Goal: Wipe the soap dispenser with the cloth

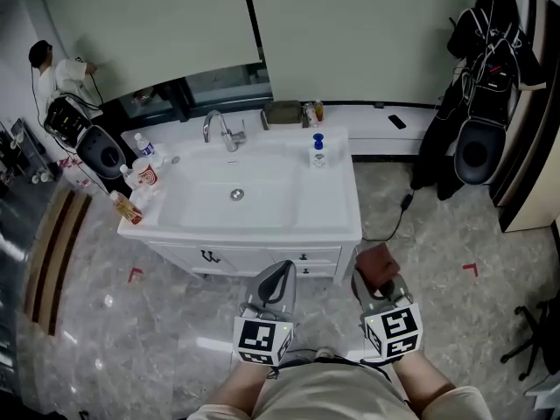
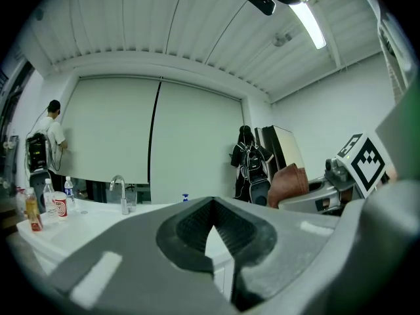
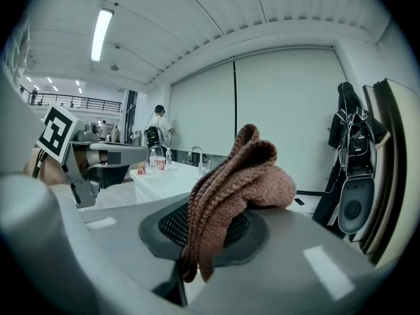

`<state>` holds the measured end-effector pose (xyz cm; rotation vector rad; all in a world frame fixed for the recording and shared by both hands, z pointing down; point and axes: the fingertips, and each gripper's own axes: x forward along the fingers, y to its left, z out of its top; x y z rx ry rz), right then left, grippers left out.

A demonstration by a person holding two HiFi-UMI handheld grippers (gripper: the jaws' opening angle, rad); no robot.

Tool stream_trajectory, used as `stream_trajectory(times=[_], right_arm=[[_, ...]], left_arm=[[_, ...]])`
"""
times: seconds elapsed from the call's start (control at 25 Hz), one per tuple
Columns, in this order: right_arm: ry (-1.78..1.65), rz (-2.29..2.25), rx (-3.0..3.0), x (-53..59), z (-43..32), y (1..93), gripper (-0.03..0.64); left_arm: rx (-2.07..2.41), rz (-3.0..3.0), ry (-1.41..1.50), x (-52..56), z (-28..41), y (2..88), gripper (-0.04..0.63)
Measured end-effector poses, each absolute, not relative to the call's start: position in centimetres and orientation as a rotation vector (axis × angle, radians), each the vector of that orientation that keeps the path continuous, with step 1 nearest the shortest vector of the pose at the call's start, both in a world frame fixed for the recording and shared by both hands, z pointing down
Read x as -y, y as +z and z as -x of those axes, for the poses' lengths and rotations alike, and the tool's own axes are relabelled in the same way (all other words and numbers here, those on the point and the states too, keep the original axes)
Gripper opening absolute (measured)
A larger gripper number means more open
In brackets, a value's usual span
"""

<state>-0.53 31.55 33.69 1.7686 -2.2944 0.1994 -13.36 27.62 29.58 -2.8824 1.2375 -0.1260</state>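
The soap dispenser (image 1: 318, 151), a small clear bottle with a blue pump, stands on the back right corner of the white sink counter (image 1: 350, 217). Both grippers hover in front of the vanity, well short of it. My right gripper (image 1: 382, 285) is shut on a brown knitted cloth (image 1: 378, 262), which bulges up out of its jaws (image 3: 230, 189). My left gripper (image 1: 281, 269) is shut with nothing in it (image 2: 210, 209). In the left gripper view the dispenser (image 2: 185, 198) is tiny and far off, and the cloth (image 2: 289, 182) shows to the right.
A chrome faucet (image 1: 219, 129) stands behind the basin. Bottles and a red-patterned cup (image 1: 144, 171) crowd the counter's left edge. A person (image 1: 57, 73) stands at the far left. Black backpacks (image 1: 477, 68) hang at the right. A cable (image 1: 398, 217) lies on the floor.
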Motion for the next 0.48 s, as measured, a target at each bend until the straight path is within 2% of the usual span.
stream_trajectory(times=[0.48], right_arm=[[0.169,-1.799,2.272,-32.7,4.0,32.9,0.078]], left_arm=[[-1.209,2.887,-0.100,-27.8,16.9,28.6,0.000]])
